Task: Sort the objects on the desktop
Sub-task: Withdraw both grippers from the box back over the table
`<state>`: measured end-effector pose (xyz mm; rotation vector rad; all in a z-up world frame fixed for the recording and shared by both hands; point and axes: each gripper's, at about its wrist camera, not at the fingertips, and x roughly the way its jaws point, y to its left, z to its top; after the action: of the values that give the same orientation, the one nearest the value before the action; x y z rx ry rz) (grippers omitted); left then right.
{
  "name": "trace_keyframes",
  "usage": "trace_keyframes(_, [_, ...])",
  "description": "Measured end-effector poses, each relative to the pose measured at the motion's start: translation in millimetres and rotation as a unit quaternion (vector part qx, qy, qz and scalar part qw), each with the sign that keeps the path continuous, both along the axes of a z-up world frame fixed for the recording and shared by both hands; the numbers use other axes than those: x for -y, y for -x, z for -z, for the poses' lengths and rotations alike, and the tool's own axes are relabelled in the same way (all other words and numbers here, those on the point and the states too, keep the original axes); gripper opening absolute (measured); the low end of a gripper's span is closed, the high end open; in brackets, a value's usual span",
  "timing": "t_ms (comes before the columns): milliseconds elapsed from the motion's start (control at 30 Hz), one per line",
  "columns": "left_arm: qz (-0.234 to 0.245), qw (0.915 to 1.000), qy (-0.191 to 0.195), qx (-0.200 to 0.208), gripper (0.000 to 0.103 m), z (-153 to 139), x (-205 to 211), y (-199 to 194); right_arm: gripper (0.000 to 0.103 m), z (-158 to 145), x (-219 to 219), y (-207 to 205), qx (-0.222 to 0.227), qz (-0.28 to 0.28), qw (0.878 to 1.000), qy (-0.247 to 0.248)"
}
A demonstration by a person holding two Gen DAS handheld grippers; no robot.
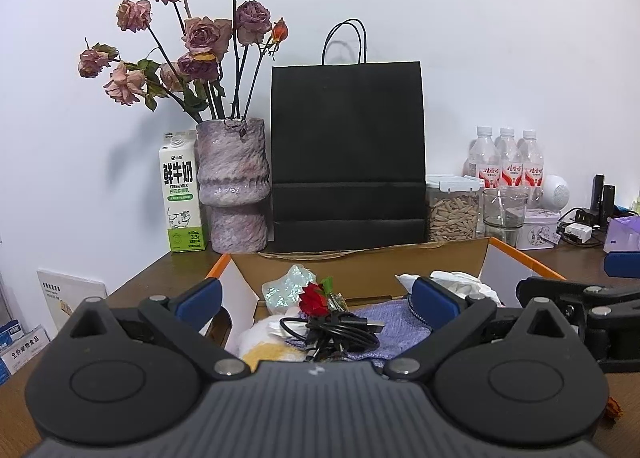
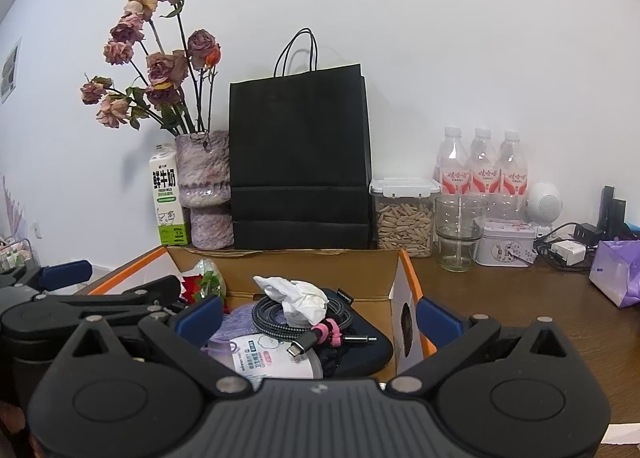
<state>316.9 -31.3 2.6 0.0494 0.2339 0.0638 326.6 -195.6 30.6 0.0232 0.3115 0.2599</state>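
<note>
An open cardboard box [image 1: 520, 256] [image 2: 409, 272] with orange edges sits right in front of both grippers. In the left wrist view it holds a red fabric rose [image 1: 314, 298], a bundled black cable [image 1: 340, 332], a purple cloth [image 1: 400, 328] and crumpled white tissue [image 1: 460, 282]. My left gripper [image 1: 319, 298] hangs open over the rose and cable, gripping nothing. The right wrist view shows the tissue [image 2: 300, 296] on a coiled braided cable [image 2: 272, 316], a dark pouch [image 2: 364, 342] and a labelled white packet [image 2: 264, 360]. My right gripper [image 2: 319, 320] is open above them, empty.
Along the wall stand a black paper bag [image 2: 300, 154], a vase of dried roses [image 2: 204, 186], a milk carton [image 2: 166, 198], a seed container [image 2: 404, 218], a glass [image 2: 458, 234], three bottles [image 2: 484, 166], a tin [image 2: 506, 246] and a purple bag [image 2: 616, 274].
</note>
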Motion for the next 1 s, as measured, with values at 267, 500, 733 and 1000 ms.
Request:
trace_keyframes(267, [0.002, 1.0, 0.0, 0.009, 0.103, 2.3, -0.6, 13.3, 0.103, -5.5, 5.3, 10.2, 0.004, 0.006, 1.0, 0.004])
trace_keyframes(500, [0.007, 1.0, 0.005, 0.005, 0.103, 5.1, -3.4, 26.6, 0.103, -5.1, 9.6, 22.8, 0.003, -0.002, 1.0, 0.019])
trace_keyframes(733, [0.014, 0.9998, 0.009, -0.006, 0.103, 11.5, -4.2, 43.8, 0.103, -1.4, 8.1, 35.8, 0.001, -0.023, 0.999, 0.041])
trace_keyframes(1000, [0.02, 0.9995, 0.008, -0.021, 0.103, 17.3, 2.2, 56.2, 0.103, 6.2, 16.5, 45.2, -0.012, -0.036, 0.998, 0.05])
